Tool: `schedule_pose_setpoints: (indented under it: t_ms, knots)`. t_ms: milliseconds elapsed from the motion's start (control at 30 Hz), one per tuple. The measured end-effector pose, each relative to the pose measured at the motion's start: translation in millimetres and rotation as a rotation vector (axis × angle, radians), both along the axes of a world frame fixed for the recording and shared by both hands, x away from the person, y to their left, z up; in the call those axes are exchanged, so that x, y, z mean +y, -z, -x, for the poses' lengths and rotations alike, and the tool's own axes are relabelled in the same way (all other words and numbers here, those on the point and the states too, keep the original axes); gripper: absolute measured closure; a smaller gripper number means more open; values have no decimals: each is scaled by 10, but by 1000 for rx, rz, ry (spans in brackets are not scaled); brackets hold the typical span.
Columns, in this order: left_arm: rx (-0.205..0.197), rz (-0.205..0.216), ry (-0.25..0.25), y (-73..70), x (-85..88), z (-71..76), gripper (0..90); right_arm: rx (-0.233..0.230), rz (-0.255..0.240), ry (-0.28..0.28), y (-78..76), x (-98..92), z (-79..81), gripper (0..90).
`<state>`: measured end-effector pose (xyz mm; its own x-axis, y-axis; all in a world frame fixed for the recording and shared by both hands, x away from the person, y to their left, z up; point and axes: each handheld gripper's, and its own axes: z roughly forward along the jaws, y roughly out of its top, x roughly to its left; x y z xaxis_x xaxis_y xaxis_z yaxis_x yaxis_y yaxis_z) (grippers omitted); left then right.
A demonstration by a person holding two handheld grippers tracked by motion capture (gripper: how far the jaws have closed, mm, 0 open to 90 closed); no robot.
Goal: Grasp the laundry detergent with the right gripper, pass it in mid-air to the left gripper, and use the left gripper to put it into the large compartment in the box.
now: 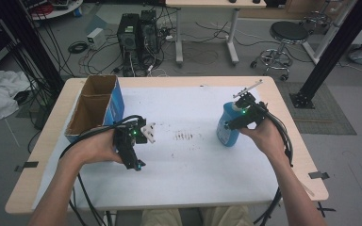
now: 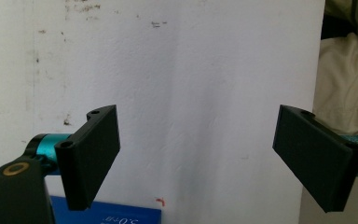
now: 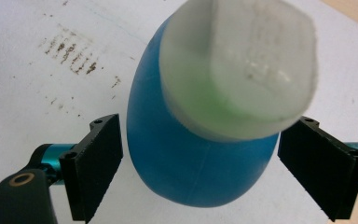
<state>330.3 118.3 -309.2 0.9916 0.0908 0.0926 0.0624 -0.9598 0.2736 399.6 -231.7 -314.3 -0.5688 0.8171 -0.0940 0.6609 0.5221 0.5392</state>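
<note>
Both my forearms came in from the bottom of the high view, one set of tongs in each hand. My right tongs hung over the blue bottle at right of centre on the white table cover, jaws spread either side of its body, not visibly touching; I judged this a line-up for a grip below the pale cap. My left tongs gaped empty above bare cover, lower left of centre, near the cardboard box.

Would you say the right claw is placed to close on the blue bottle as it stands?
Probably yes: the right claw is open, its jaws on either side of the blue bottle, with nothing between them.
</note>
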Motion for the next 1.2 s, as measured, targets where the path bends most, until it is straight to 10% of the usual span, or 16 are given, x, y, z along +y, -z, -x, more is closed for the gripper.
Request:
schedule_pose_setpoints:
  t_ms: [1200]
  knots:
    - [2, 5, -9, 37, 25, -3, 148, -58, -65, 23, 86, 18, 12, 352]
